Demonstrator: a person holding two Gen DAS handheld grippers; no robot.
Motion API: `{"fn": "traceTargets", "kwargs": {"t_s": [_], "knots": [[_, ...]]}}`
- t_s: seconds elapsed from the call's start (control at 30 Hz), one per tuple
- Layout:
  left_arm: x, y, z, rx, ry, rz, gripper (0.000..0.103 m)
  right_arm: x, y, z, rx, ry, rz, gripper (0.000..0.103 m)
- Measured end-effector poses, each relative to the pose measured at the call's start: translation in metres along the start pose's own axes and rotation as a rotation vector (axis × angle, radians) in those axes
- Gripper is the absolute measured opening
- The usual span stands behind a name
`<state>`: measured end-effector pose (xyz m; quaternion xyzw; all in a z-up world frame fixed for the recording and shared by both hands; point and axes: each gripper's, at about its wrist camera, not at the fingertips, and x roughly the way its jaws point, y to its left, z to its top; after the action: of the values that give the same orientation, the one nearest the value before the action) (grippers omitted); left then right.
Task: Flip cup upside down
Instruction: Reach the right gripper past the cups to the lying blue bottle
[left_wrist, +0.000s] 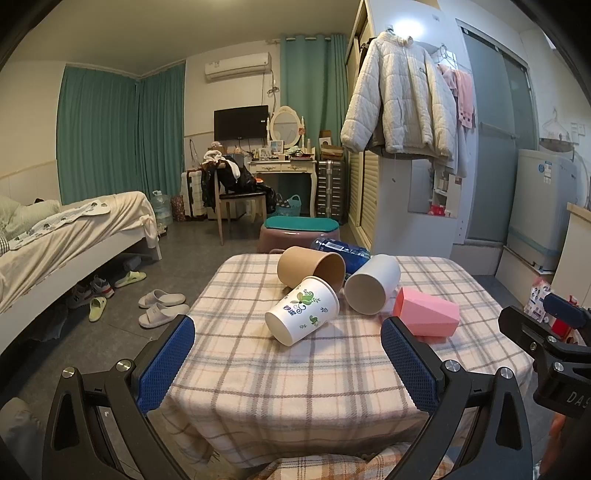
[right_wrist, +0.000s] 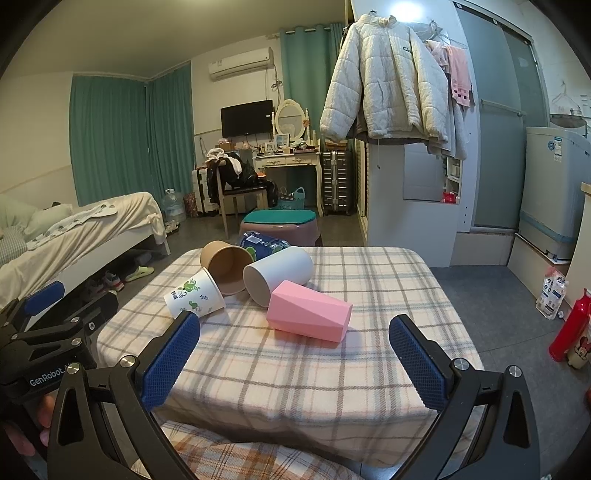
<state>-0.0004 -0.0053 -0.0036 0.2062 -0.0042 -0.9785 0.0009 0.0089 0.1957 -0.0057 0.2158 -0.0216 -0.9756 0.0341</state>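
Tablecloth (right_wrist: 332, 369) near edge bare before cups (right_wrist: 308, 312).

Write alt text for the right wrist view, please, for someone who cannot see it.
Four cups lie tipped on a plaid-covered table: a pink faceted cup nearest, a white cup, a brown paper cup and a floral paper cup. The right tongs stand open in front, empty; a bedroom lies behind.

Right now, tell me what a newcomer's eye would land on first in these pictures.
A cluster of cups lies tipped on its side at the far middle of the plaid-covered table: a pink faceted cup nearest, a white cup, a brown paper cup and a floral paper cup. Behind, a white puffer jacket hangs high from the wardrobe.
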Motion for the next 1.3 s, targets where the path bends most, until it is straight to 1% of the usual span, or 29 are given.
{"fn": "traceTargets", "kwargs": {"t_s": [0.17,0.27,0.4,0.53,0.67,0.73,0.87,0.97,1.0,1.13,1.23,1.27,1.3], "knots": [[0.003,0.0,0.001,-0.001,0.009,0.001,0.103,0.004,0.0,0.006,0.001,0.007,0.003,0.103],[0.01,0.002,0.009,0.005,0.022,0.01,0.103,0.009,-0.001,0.014,-0.004,0.012,0.009,0.103],[0.022,0.007,0.022,0.006,0.029,0.02,0.103,0.02,0.002,0.032,-0.031,0.015,0.021,0.103],[0.039,0.014,0.037,0.003,0.035,0.037,0.103,0.041,0.002,0.058,-0.064,0.041,0.054,0.103],[0.062,0.029,0.048,-0.021,0.048,0.053,0.103,0.081,0.003,0.093,-0.097,0.088,0.097,0.103],[0.076,0.037,0.055,-0.03,0.063,0.061,0.103,0.1,0.005,0.105,-0.117,0.106,0.117,0.103],[0.107,0.051,0.067,-0.033,0.08,0.096,0.103,0.154,0.011,0.13,-0.18,0.176,0.136,0.103],[0.131,0.06,0.073,-0.041,0.098,0.116,0.103,0.195,0.014,0.141,-0.205,0.242,0.165,0.103],[0.138,0.062,0.075,-0.043,0.104,0.12,0.103,0.215,0.017,0.144,-0.222,0.282,0.184,0.103],[0.171,0.071,0.073,-0.04,0.141,0.143,0.103,0.269,0.03,0.145,-0.301,0.384,0.224,0.103],[0.19,0.075,0.068,-0.042,0.17,0.151,0.103,0.31,0.037,0.138,-0.347,0.476,0.256,0.103],[0.197,0.077,0.066,-0.045,0.18,0.151,0.103,0.326,0.04,0.133,-0.357,0.521,0.273,0.102],[0.202,0.078,0.064,-0.047,0.189,0.152,0.103,0.336,0.04,0.131,-0.365,0.543,0.277,0.1]]}}
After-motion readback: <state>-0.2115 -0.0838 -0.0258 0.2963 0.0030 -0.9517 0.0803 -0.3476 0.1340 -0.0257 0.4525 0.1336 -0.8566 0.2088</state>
